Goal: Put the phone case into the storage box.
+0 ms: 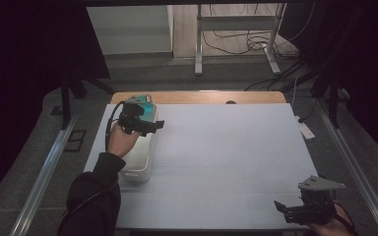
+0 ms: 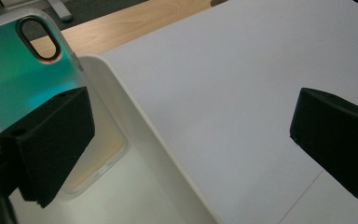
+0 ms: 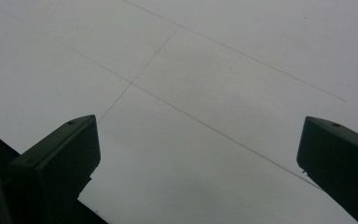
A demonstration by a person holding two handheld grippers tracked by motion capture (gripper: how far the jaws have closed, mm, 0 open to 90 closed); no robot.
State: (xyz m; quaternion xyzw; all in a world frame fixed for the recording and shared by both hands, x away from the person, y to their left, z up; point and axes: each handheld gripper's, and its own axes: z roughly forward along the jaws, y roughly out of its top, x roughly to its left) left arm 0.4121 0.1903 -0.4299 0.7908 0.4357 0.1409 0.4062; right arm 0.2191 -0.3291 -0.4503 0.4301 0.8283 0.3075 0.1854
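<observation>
A teal-green iridescent phone case [image 1: 148,111] [image 2: 23,74] with an oval camera cut-out lies tilted in the far end of a white tray [image 1: 140,169] [image 2: 135,112] on the left of the table. My left gripper [image 1: 148,129] [image 2: 191,126] hovers over that end of the tray, open wide. Its left jaw partly covers the case, and no pad presses on it. The white mat and the tray rim show between the jaws. My right gripper [image 1: 288,211] [image 3: 198,154] is held at the near right corner of the table, open, with bare mat between its jaws.
A white mat [image 1: 226,152] [image 3: 191,70] with faint seam lines covers most of the wooden table [image 1: 202,97]. Dark curtains hang at both sides. A metal stand [image 1: 236,39] and loose cables are on the floor beyond the far edge.
</observation>
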